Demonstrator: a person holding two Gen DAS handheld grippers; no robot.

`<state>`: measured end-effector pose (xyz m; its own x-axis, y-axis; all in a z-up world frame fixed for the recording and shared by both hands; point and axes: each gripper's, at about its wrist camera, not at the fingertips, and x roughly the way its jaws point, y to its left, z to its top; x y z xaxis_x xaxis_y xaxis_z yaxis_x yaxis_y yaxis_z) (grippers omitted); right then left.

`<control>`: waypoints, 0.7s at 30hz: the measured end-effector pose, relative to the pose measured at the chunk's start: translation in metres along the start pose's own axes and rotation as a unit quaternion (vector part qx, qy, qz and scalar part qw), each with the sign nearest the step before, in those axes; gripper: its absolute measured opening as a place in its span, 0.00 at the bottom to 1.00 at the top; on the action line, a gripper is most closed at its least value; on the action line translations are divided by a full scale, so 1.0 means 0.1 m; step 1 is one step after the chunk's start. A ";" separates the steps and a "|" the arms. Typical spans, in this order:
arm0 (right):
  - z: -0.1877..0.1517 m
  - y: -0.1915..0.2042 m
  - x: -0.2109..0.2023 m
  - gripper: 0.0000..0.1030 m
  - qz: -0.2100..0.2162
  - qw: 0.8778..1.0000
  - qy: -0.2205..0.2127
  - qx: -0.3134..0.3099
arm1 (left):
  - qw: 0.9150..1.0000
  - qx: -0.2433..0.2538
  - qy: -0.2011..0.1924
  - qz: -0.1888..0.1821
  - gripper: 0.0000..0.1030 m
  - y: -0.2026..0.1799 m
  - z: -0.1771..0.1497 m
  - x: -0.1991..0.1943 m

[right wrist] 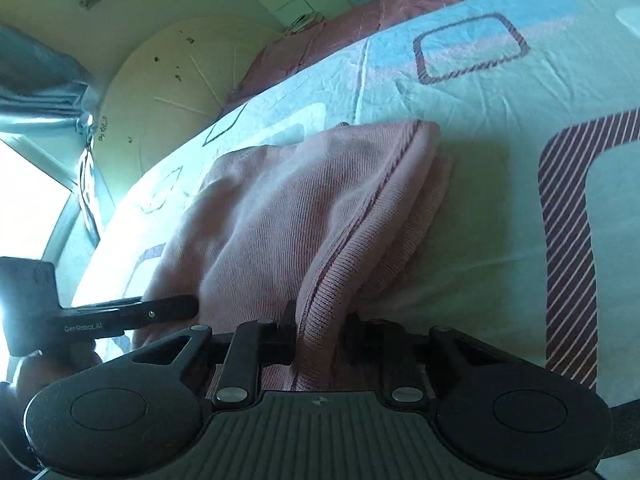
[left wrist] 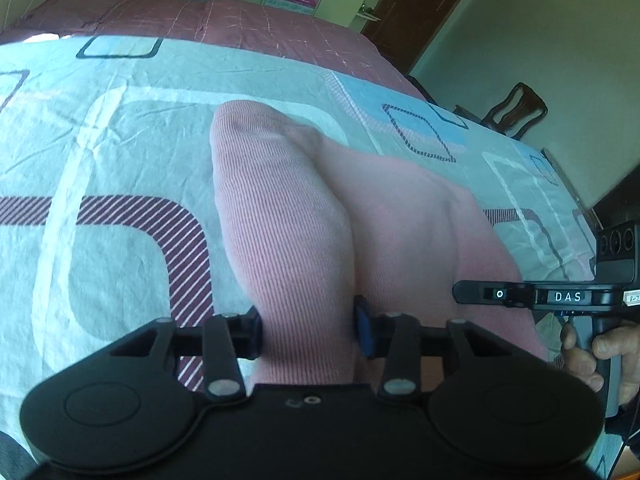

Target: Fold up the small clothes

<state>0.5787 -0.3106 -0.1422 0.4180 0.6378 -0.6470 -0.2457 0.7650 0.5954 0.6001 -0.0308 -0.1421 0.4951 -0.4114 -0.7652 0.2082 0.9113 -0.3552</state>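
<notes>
A pink ribbed garment [left wrist: 304, 216] lies bunched on the patterned bedsheet [left wrist: 100, 152]. My left gripper [left wrist: 308, 330] is shut on a thick fold of it near the garment's near edge. My right gripper [right wrist: 322, 338] is shut on another fold of the same pink garment [right wrist: 304, 208], along its ribbed hem. The right gripper also shows at the right edge of the left wrist view [left wrist: 532, 296], held by a hand. The left gripper shows at the left of the right wrist view [right wrist: 132, 312]. The fingertips of both are hidden in the cloth.
A pink quilt [left wrist: 224, 20] covers the far part of the bed. A dark wooden chair [left wrist: 516, 108] stands beyond the bed's right side, near a brown door [left wrist: 416, 4]. A window with a grey curtain [right wrist: 36, 92] is at the left in the right wrist view.
</notes>
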 end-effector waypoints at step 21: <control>-0.15 1.33 -0.17 0.18 -0.045 0.993 -0.052 -0.094 | 0.987 0.145 -0.055 0.046 0.30 -0.10 -0.15 -0.99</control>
<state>0.5257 -0.2185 -0.0587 0.5317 0.5609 -0.6346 -0.3585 0.8279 0.4313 0.5365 0.0010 -0.0710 0.6092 -0.3366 -0.7180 0.3818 0.9181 -0.1065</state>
